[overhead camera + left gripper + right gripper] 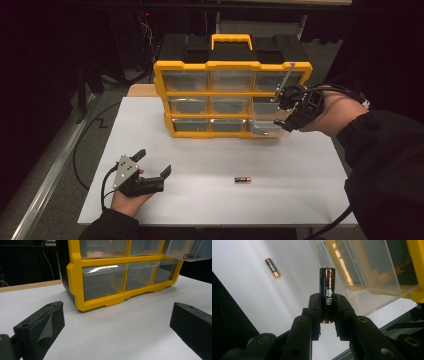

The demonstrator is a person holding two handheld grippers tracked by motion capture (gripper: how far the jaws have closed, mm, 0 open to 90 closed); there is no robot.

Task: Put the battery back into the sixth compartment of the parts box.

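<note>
Item 1, right gripper (327, 315): mine, at the far right of the table (200, 150), held up against the right-hand column of the drawer cabinet. Jaws clenched on a battery (327, 293), gripped near one end, the rest standing out past the fingertips.

Item 2, held battery: dark casing with a copper-coloured end, clear of the table, poised just beside the pulled-out drawer.

Item 3, open drawer (264, 122): clear plastic, drawn forward from the lower right of the cabinet and tilted. I cannot tell whether anything lies in it already.

Item 4, drawer cabinet (232, 97): yellow frame, nine clear drawers in three rows, black case behind, standing at the far middle of the table. Other drawers pushed in.

Item 5, second battery (243, 179): lying flat on the white table, near side, right of centre, well apart from both grippers. Not yet picked up.

Item 6, left gripper (152, 162): mine, resting at the near left of the table, jaws released and spread wide, nothing between them.

Status, as I judge it: one battery collected and brought to the drawer but not yet dropped in; remaining are the release, the second battery's trip, and closing the drawer
</note>
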